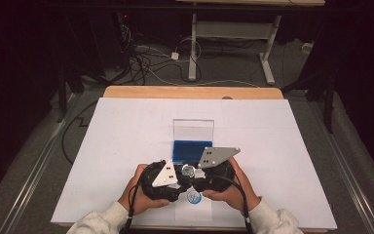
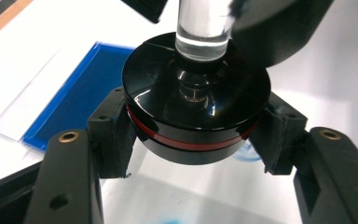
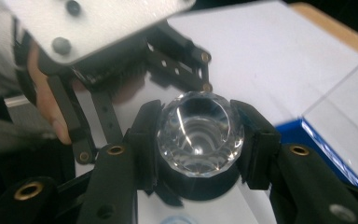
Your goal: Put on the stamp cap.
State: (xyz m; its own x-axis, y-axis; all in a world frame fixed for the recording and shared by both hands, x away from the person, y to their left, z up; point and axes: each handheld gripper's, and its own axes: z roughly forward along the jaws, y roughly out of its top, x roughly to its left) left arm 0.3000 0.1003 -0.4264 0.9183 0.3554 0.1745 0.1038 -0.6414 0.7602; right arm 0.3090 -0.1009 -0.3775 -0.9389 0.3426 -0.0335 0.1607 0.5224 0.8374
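We're holding a crystal trophy piece w/ both grippers near the table's (image 1: pixel 126 126) front edge, just before the open blue case (image 1: pixel 192 150): left gripper (image 2: pixel 196 135) clamping its black round base (image 2: pixel 196 107), right gripper (image 3: pixel 198 140) clamping the clear faceted top (image 3: pixel 199 133).

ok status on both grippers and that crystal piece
Left gripper shut on black base. Right gripper shut on clear crystal top. Blue case behind, nothing in the way.
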